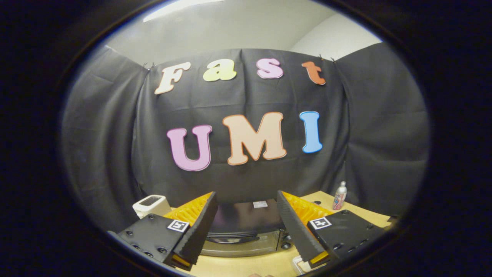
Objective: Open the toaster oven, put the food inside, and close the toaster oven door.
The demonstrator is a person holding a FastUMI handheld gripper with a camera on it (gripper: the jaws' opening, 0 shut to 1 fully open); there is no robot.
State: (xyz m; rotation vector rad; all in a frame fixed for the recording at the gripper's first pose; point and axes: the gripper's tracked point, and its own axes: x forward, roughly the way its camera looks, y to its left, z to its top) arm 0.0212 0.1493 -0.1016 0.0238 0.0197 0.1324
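Gripper [246,225] held above the table, looking toward the booth wall. Jaws spread wide, nothing between the pads; both fingers [196,231] stand clear of every object.

Toaster oven [246,231] sits on the light wooden table [250,265], seen in the gap between the two fingers, roughly at 6 o'clock from the centre of the view. Its dark top faces up, with a small pale label near the back edge. Its front shows as a grey band with a dark handle bar across the upper part; door appears closed. Two round knobs [285,240] at the right end of the front, partly hidden behind the right finger.

White boxy appliance with a dark grille on top [151,204], at 9 o'clock from the oven, just beyond the left finger.

Small bottle with pale cap and pinkish label [339,196], upright on the table at 2 o'clock from the oven, beyond the right finger, near the cloth.

A white object [301,265] lies on the table just under the right fingertip, mostly hidden; cannot tell what it is.
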